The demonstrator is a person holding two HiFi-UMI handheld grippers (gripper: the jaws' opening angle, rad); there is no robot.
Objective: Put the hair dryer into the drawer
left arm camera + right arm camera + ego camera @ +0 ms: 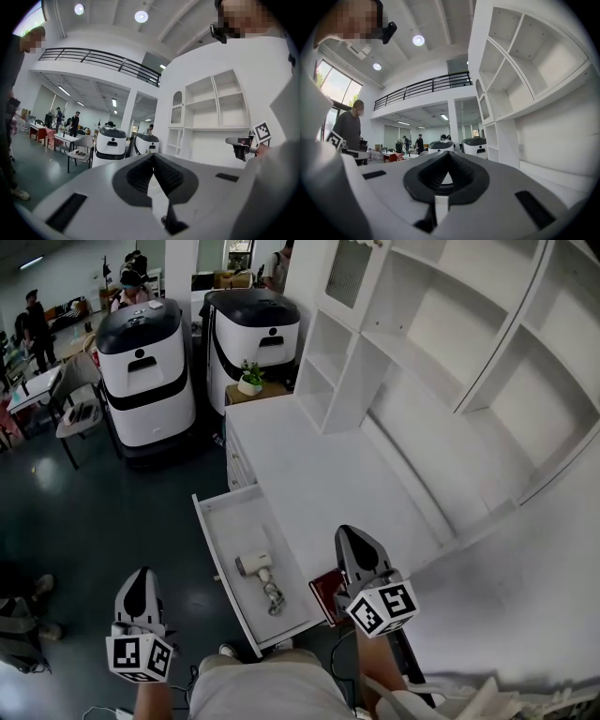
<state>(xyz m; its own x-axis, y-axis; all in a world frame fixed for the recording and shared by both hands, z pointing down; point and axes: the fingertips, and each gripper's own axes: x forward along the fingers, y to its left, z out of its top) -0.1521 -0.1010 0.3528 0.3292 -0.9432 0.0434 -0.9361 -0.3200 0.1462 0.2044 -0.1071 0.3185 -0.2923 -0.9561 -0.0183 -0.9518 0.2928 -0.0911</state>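
White plastic hair dryer (253, 564), cord coiled at its near end, lies in the open, shallow white drawer (228, 519), left of the smooth desktop (309, 474). Near side, left gripper (152, 157) & right gripper (447, 157) — ribbed dark jaws pressed together w/ nothing between.

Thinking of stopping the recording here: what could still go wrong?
The drawer stands wide open right by the person's legs, so a knee may knock it. The dryer is in, but its cord lies loose near the drawer's front and might get pinched if the drawer is pushed shut.
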